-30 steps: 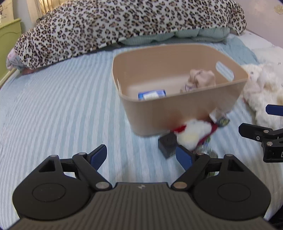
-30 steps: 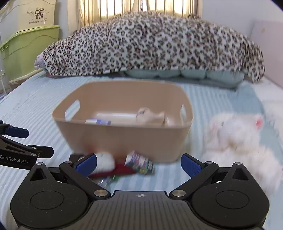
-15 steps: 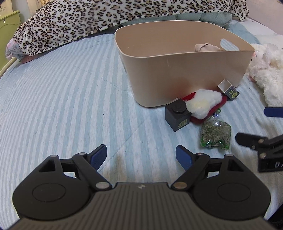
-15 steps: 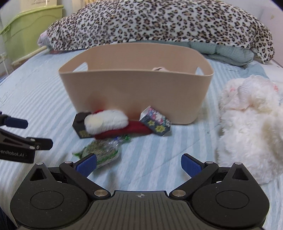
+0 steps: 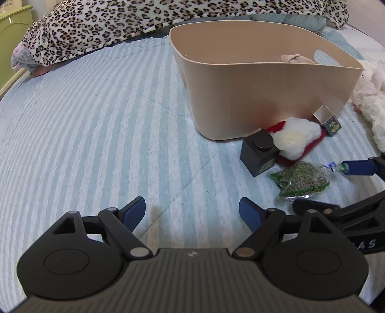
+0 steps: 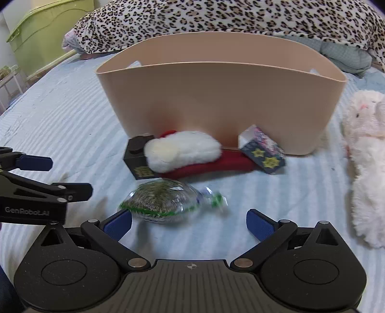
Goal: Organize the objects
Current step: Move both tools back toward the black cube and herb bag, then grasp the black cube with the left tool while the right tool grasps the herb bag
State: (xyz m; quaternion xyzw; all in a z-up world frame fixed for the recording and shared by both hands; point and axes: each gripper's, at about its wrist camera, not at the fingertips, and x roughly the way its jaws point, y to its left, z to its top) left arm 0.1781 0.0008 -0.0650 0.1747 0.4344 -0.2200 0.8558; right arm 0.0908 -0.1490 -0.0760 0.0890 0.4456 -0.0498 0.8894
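Note:
A beige bin (image 5: pixel 264 79) (image 6: pixel 216 96) stands on the striped bed. In front of it lie a black cube bottle (image 5: pixel 258 151) (image 6: pixel 138 156), a red and white Santa hat (image 5: pixel 296 139) (image 6: pixel 182 151), a small star-printed box (image 5: pixel 328 118) (image 6: pixel 263 153) and a clear bag of green herbs (image 5: pixel 300 183) (image 6: pixel 163 201). My right gripper (image 6: pixel 189 222) is open, low over the bed, with the herb bag just ahead of its left finger. My left gripper (image 5: pixel 192 211) is open and empty over bare bedding, left of the objects.
A white plush toy (image 6: pixel 365 149) (image 5: pixel 370 96) lies right of the bin. A leopard-print duvet (image 5: pixel 144 21) is heaped along the back. A green cabinet (image 6: pixel 45 31) stands at the far left. A pink cloth (image 5: pixel 296 58) shows inside the bin.
Both grippers have dropped lower and come closer to the objects in front of the bin. The right gripper has closed in on the herb bag. Both stay open.

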